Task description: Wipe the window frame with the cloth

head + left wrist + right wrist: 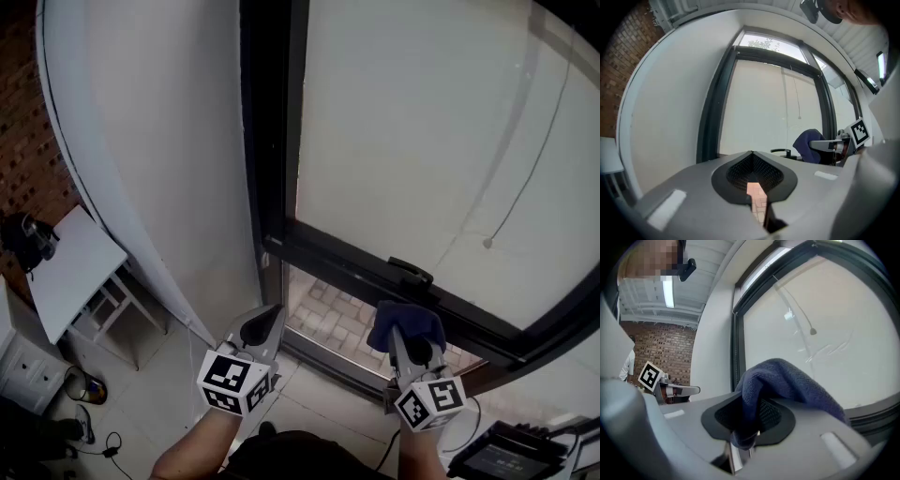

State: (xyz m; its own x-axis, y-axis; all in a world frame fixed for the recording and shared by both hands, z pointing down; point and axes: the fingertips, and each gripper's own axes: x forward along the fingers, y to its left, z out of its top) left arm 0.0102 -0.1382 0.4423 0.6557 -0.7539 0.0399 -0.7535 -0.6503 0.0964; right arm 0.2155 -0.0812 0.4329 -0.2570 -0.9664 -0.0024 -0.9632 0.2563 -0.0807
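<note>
The window's dark frame [349, 271] runs along the sill, with a vertical post [273, 141] at its left. My right gripper [401, 330] is shut on a dark blue cloth [407, 323] and is held just below the lower rail, near the black window handle [410, 272]. In the right gripper view the cloth [790, 379] drapes over the jaws, with the frame [736, 350] beyond. My left gripper [268, 321] hangs shut and empty below the frame's lower left corner. The left gripper view faces the frame [711, 110] and shows the cloth [805, 146] at its right.
A white curtain [112, 178] hangs left of the post. A white table [70, 267] stands at the far left, with cables and a shoe on the tiled floor. A blind cord with a weight [487, 243] hangs over the pane. A black device [511, 455] sits at lower right.
</note>
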